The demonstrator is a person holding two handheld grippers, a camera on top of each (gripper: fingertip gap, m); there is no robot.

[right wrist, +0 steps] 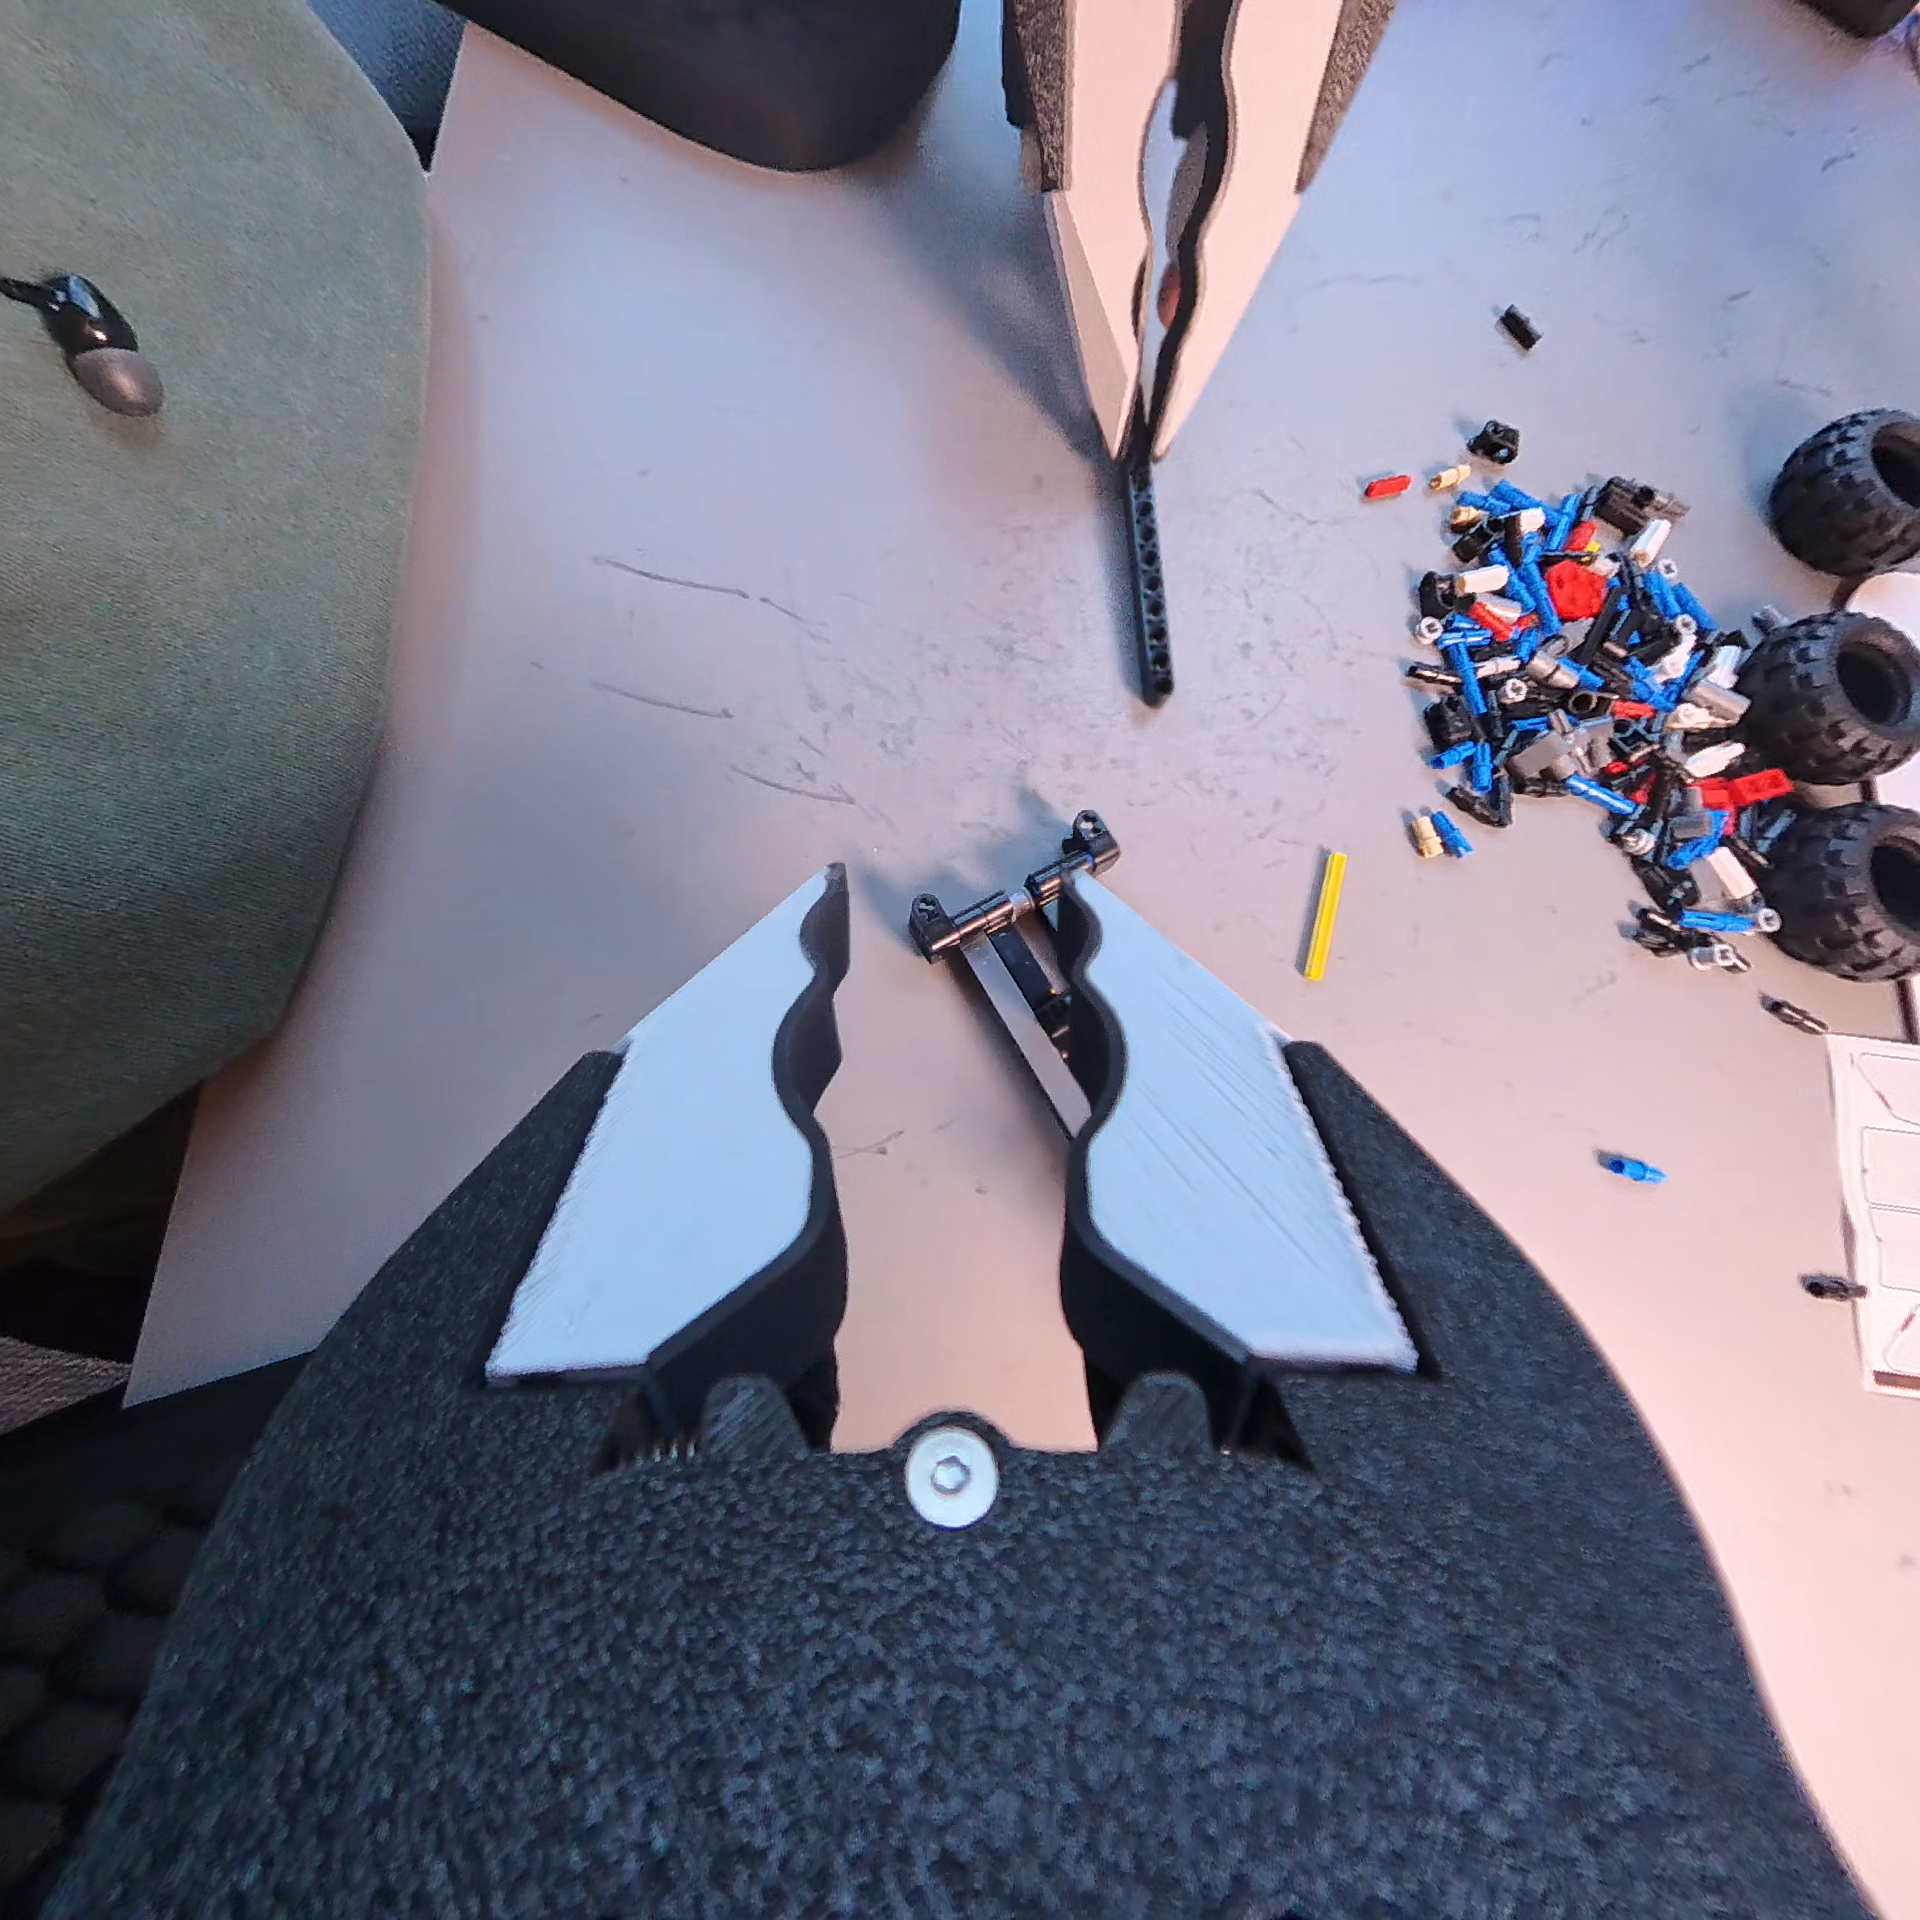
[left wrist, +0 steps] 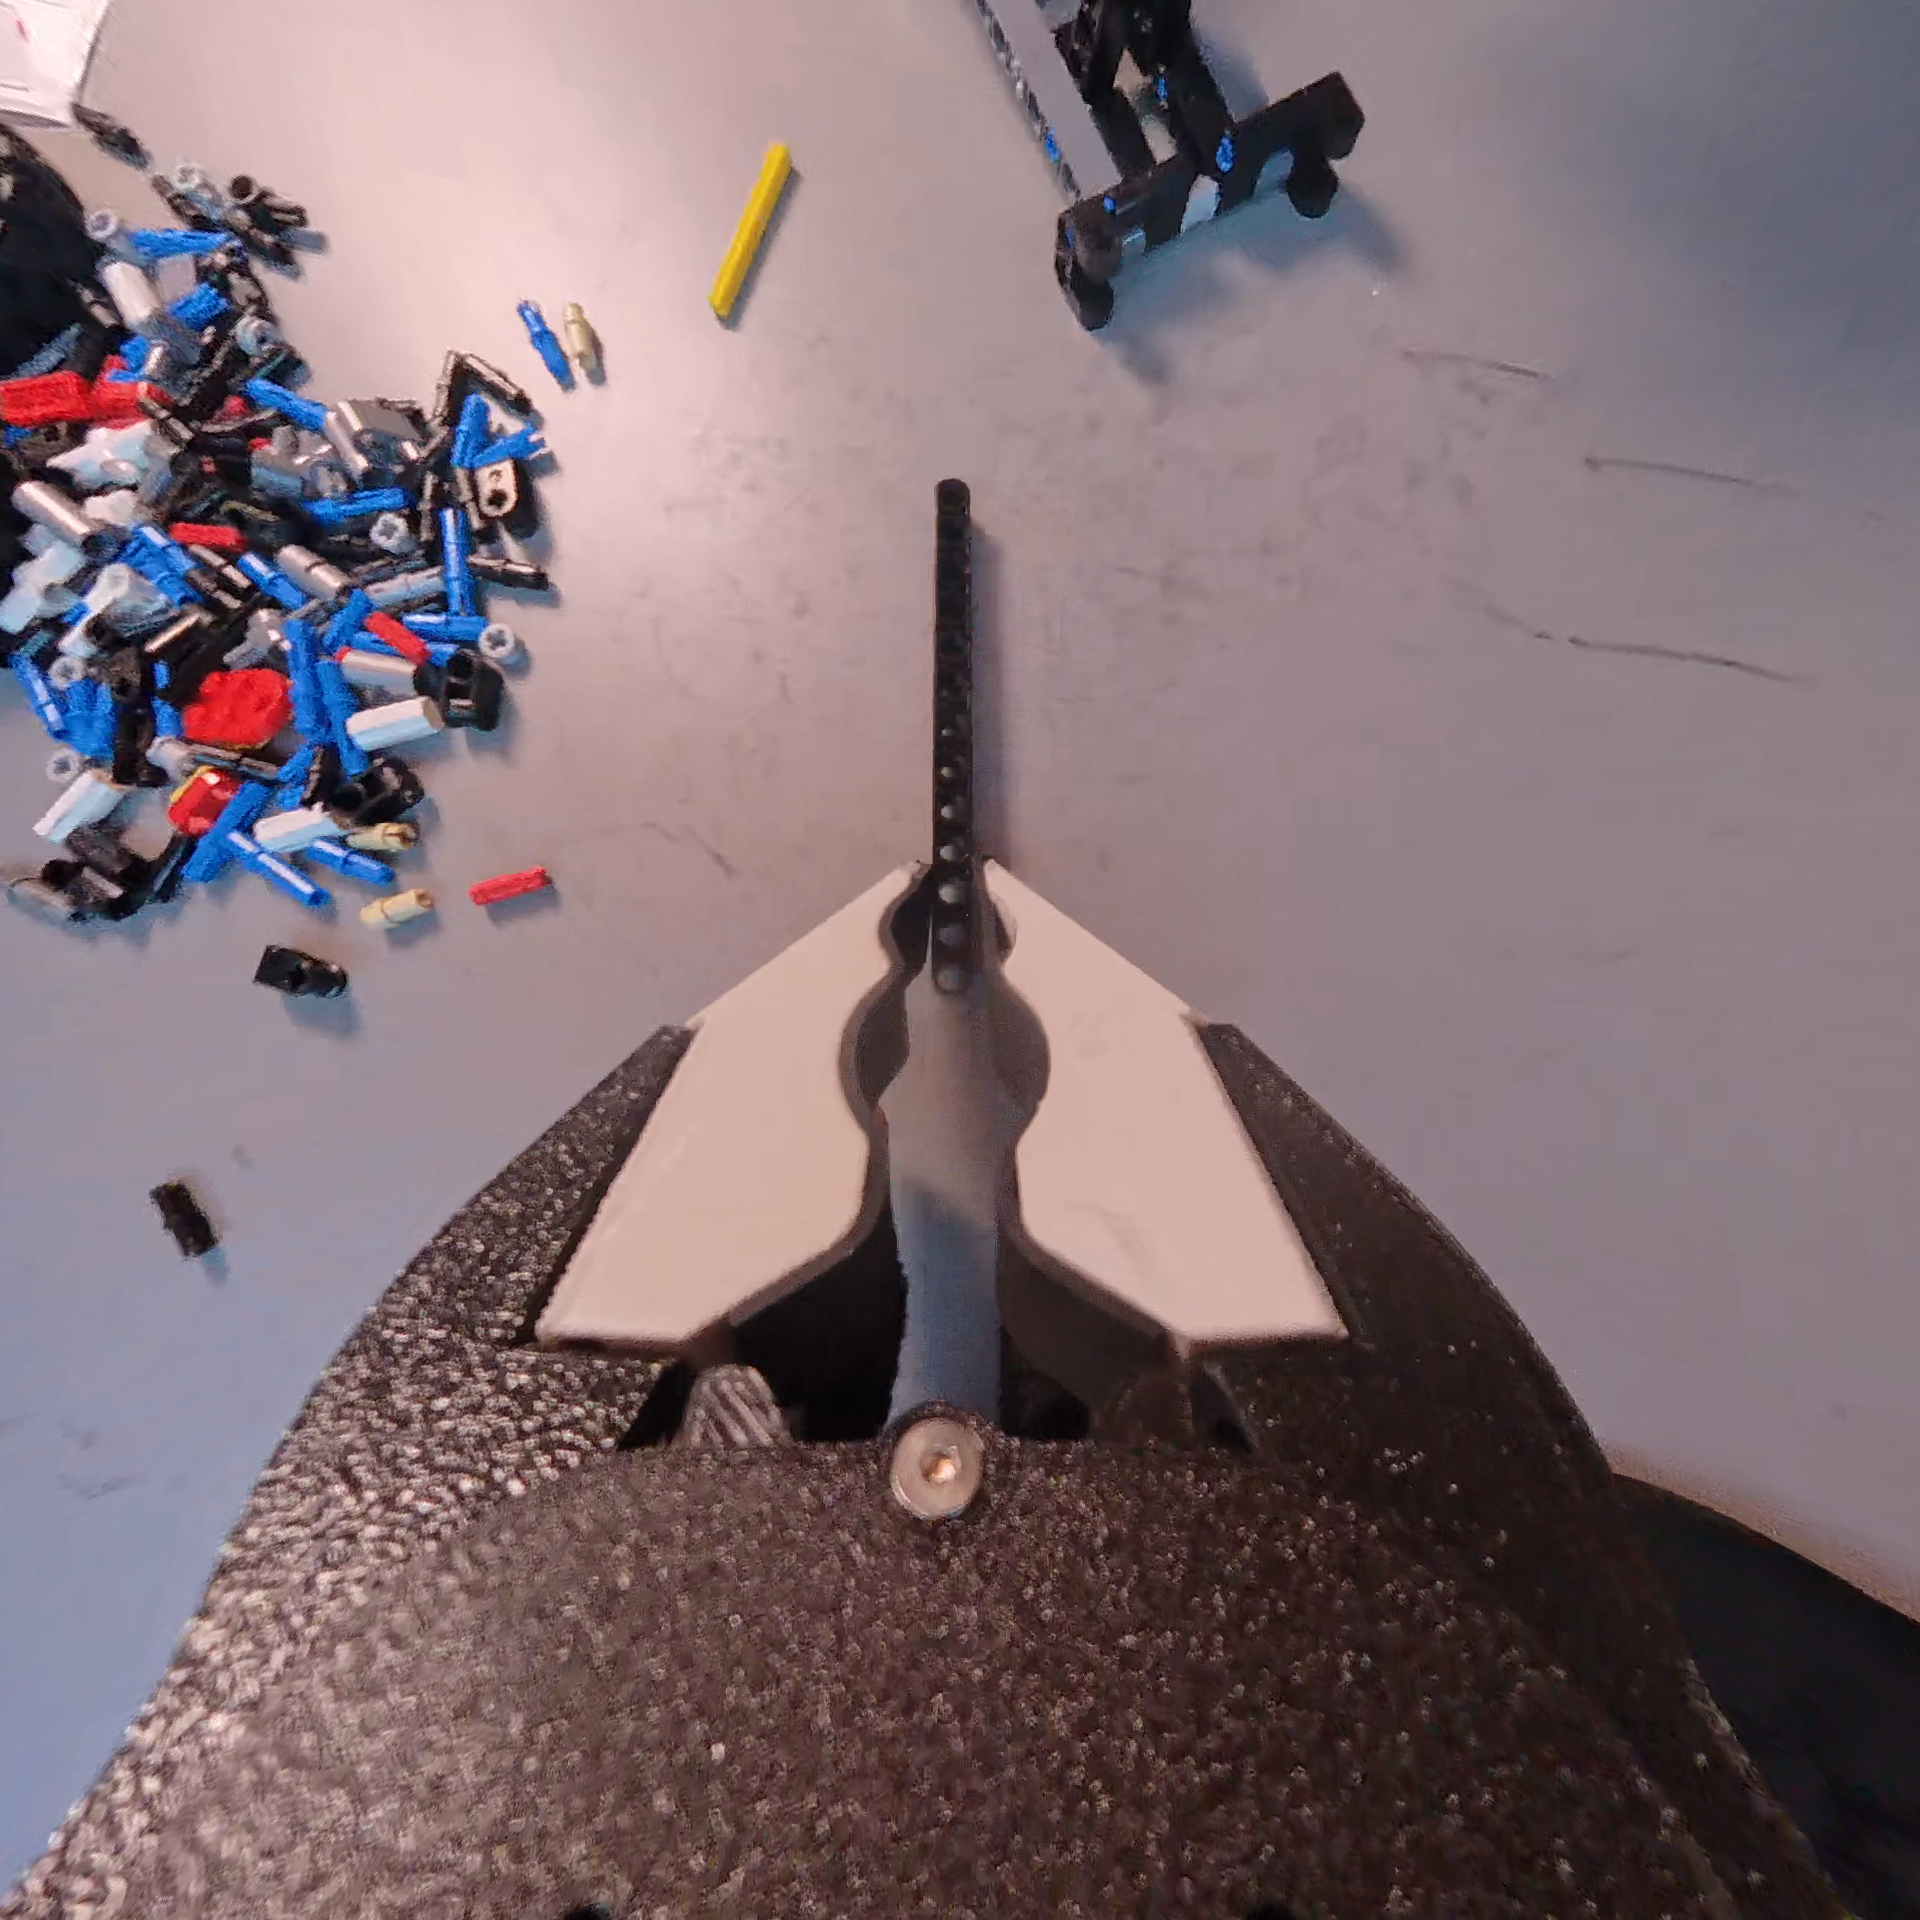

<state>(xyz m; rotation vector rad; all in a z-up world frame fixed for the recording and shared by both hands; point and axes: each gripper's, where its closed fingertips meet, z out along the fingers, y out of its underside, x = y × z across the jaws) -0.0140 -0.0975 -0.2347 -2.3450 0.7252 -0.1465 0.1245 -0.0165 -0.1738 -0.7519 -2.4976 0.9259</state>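
Protruding forward from clamped left tongs (left wrist: 951,883): black beam (left wrist: 953,665).

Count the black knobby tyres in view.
3 tyres, all at the right edge of the right wrist view beside the parts pile: upper, middle, lower. More may be outside the frame.

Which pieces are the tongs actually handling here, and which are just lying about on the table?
In hand:
left tongs shut on long black beam
right tongs open beside black assembly

Lying about:
yellow axle
parts pile
black tyres
paper sheet
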